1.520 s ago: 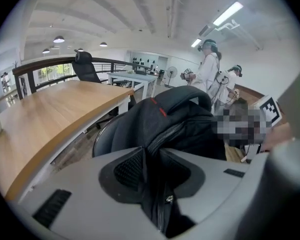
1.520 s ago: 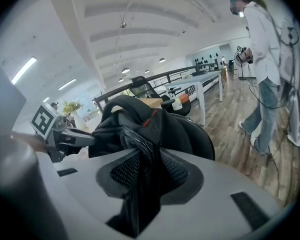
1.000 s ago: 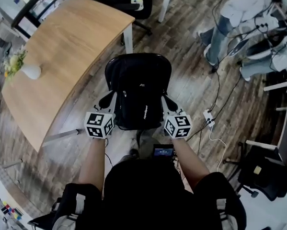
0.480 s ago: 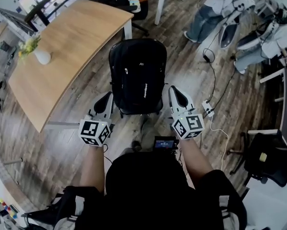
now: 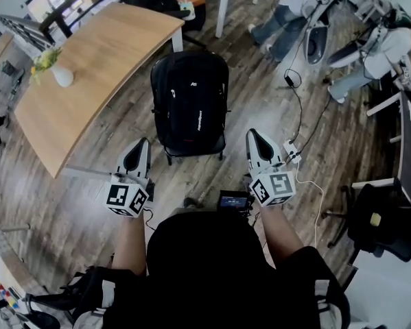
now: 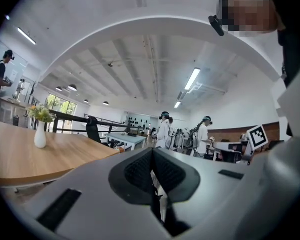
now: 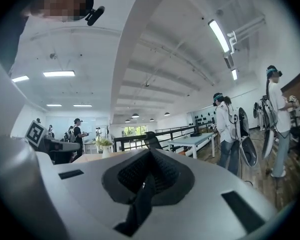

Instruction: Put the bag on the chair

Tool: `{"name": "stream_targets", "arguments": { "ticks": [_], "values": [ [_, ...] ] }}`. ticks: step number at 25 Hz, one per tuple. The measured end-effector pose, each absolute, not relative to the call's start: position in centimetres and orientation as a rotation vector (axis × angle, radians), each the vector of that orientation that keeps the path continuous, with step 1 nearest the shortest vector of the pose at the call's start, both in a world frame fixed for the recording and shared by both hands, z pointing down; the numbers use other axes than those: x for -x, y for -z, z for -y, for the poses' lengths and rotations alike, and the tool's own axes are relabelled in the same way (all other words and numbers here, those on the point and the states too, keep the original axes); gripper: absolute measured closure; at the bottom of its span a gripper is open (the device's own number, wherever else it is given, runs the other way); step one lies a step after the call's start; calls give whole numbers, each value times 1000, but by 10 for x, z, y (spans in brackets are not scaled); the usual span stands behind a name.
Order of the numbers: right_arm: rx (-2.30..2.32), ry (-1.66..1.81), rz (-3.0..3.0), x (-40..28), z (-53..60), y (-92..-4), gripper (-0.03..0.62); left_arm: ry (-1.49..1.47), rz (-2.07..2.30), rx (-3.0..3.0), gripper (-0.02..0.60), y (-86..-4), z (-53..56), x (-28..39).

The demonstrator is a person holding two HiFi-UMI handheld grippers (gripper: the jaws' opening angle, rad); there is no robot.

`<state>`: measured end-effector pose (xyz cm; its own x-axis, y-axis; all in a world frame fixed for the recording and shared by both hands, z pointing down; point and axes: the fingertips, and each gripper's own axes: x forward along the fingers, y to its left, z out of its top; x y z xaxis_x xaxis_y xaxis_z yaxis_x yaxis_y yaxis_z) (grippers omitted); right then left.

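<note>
In the head view a black backpack [image 5: 189, 101] stands upright on a black office chair [image 5: 191, 147], filling its seat and hiding its back. Both grippers are held on the near side of the chair, apart from the bag. The left gripper [image 5: 138, 148] is off the chair's left front corner, the right gripper [image 5: 258, 139] off its right front. Each has its jaws together with nothing between them. In the left gripper view the left gripper [image 6: 152, 152] points up into the room, and in the right gripper view so does the right gripper [image 7: 150, 154]; neither view shows the bag.
A curved wooden table [image 5: 88, 60] with a white vase of flowers [image 5: 60, 75] stands left of the chair. A power strip with cables [image 5: 291, 149] lies on the wood floor to the right. People stand at the far right, and another black chair [image 5: 383, 228] sits at right.
Both grippers have drawn back from the bag's sides toward the person and apart from it. The bag stays on the chair.
</note>
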<state>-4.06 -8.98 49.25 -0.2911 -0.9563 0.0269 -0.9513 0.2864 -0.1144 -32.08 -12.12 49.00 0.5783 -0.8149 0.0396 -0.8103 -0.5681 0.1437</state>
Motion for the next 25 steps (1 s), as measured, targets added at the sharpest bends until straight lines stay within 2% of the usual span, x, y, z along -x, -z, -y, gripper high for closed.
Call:
{"name": "stream_targets", "arguments": {
  "ticks": [16,25],
  "values": [
    [1701,338,-2650,-18,-6,-524,583,-20,1342,-2598,578,-520,20,216],
    [1693,301,-2588,-54,-47,-522,583,-70,1443,-2591,578,-520,-23,185]
  ]
}}
